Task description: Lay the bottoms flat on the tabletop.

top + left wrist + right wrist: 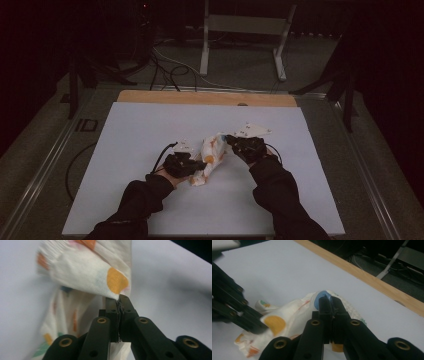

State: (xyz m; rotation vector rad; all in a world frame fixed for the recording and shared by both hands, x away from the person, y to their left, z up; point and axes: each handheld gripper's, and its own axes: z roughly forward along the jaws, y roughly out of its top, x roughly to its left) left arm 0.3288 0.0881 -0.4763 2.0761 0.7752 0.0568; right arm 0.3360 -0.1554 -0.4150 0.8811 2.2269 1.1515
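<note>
Cloth between tools (on table)

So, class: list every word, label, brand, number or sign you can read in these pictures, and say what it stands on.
None can be read.
The cloth bears only coloured blobs, no letters.
The grey plate on the right gripper carries small dark marks, too small to read.

White tabletop with a wooden far edge standing in a dim room, grey floor lying beyond, black cables trailing across it, a pale metal frame standing behind, darkness closing around.
</note>
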